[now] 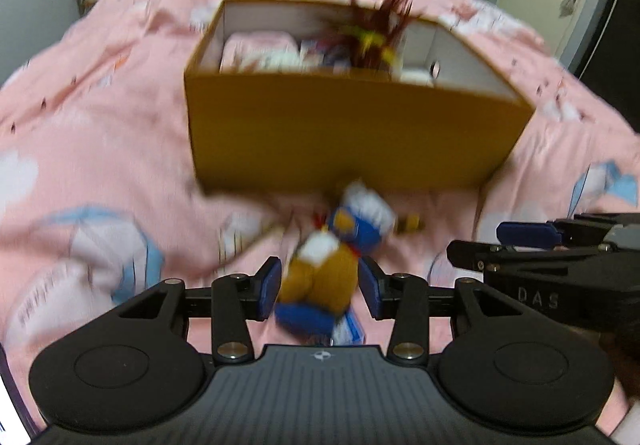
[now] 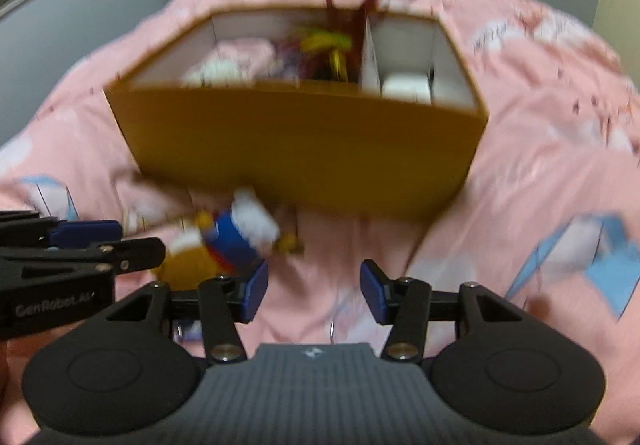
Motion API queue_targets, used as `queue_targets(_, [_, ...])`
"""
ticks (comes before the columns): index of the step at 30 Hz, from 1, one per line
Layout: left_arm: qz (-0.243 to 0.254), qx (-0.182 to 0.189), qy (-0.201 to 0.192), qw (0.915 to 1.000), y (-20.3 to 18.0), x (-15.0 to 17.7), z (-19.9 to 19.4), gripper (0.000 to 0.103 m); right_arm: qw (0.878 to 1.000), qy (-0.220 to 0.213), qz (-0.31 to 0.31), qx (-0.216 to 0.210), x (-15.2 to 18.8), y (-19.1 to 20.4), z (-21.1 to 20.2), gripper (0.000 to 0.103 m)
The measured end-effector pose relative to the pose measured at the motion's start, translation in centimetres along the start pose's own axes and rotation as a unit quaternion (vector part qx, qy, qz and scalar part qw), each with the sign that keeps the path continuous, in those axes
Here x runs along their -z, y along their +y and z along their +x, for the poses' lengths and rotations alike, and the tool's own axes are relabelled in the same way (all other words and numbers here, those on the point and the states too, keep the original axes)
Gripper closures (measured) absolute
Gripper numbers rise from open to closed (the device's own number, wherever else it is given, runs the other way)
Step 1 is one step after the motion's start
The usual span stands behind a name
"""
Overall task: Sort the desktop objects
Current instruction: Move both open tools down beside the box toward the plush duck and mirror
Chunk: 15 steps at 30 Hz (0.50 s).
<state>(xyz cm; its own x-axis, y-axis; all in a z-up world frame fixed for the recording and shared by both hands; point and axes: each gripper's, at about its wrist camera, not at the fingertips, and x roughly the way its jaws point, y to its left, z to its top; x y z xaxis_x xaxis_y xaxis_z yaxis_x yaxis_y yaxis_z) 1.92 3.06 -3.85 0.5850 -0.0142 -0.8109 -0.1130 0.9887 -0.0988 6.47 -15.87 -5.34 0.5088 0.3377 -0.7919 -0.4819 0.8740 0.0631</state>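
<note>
We are lowering the left gripper (image 1: 318, 287) over a blurred plush toy in blue, orange and white (image 1: 332, 261), lying at lower centre of the left wrist view on the pink printed bedspread (image 1: 100, 149), just in front of the tan cardboard box with white dividers (image 1: 352, 133). Its jaws are standing open, the toy between them but unpressed. The right gripper (image 2: 314, 295) is hovering beside it, jaws open and empty. To grip well, we are centring on the toy's body before closing.
</note>
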Motion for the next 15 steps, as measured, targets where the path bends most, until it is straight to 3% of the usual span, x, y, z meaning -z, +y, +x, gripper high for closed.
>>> queue_targets(5, [-0.004, -0.012, 0.030, 0.9995, 0.1, 1.2, 0.5, 0.054, 0.999, 0.046, 0.001, -0.014, 1.0, 0.2, 1.5, 0.049])
queue_targets(15, [-0.062, 0.005, 0.055, 0.9965, 1.8, 1.6, 1.3, 0.054, 0.993, 0.105, 0.023, -0.041, 2.2, -0.1, 3.7, 0.049])
